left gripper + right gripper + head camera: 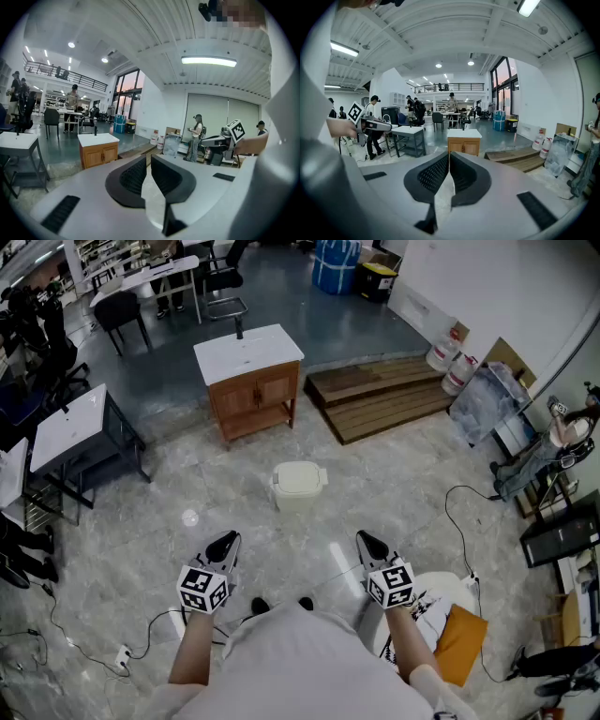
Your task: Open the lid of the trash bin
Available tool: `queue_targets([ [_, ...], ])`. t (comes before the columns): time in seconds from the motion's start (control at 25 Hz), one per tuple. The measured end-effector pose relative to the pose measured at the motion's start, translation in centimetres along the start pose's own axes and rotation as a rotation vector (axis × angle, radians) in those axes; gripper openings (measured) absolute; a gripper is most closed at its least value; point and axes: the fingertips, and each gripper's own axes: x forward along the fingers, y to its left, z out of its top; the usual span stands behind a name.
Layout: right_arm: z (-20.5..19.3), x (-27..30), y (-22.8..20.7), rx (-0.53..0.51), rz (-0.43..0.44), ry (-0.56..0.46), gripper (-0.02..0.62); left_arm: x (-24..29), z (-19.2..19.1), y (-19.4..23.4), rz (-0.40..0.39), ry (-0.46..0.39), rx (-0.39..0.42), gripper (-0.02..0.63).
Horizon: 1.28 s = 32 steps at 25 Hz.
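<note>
Trash bin (298, 487) (lid (300, 474) down) stands on the floor (403, 486) ahead; left claw (223, 545) barely ajar, right claw (371, 544) closed, both empty.

Head view looks steeply down from overhead; both gripper views face forward, low, sharing the wooden sink cabinet (247, 381) ahead.

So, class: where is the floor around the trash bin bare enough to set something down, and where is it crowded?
Bare floor: between the trash bin and the left gripper and right gripper; also left of the bin, up to the white-topped table. Crowded: the wooden cabinet and planks behind the bin, a cable to its right.
</note>
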Motion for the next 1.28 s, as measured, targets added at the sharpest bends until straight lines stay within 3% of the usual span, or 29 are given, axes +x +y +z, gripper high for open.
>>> queue_targets([
  [1.28,-0.2,0.9,2.9,0.017,-0.033,0.033,0.034,-2.6,-2.4,2.3,-0.010,0.021,-0.030,0.043],
])
